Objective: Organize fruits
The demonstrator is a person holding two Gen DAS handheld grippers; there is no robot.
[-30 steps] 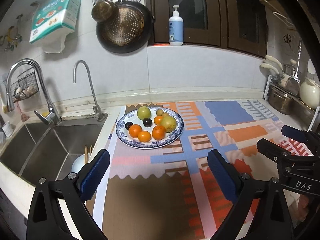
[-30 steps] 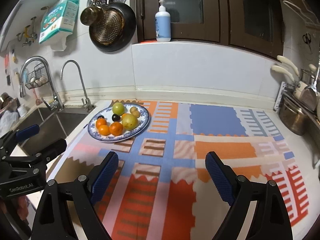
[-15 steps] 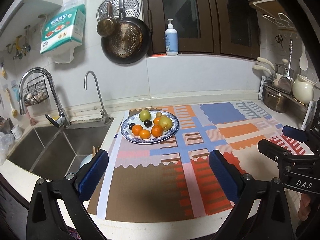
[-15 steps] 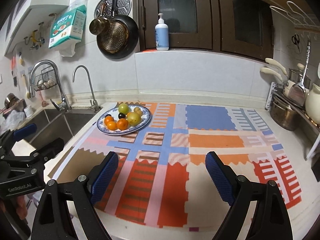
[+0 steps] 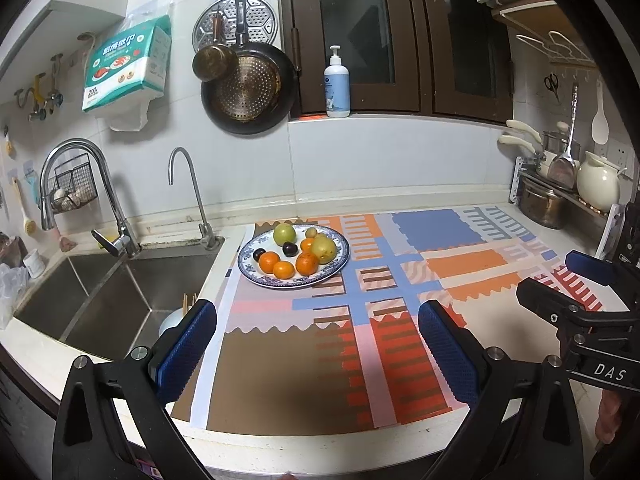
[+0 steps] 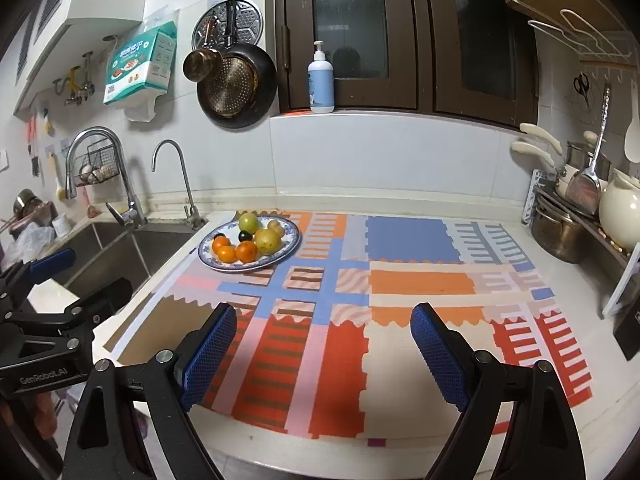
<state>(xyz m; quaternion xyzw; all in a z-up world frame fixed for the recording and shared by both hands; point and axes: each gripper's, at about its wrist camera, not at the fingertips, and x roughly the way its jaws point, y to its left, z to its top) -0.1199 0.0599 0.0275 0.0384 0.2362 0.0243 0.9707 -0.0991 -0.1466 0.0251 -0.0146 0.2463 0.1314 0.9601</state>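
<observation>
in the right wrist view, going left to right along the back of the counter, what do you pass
tall sink faucet → slim gooseneck tap → plate of fruit → metal pot → cream jug

Fruits (image 5: 294, 254) on plate (image 5: 256, 274) (mat's (image 5: 460, 264) far-left corner), sink (image 5: 100, 292) left.
</observation>
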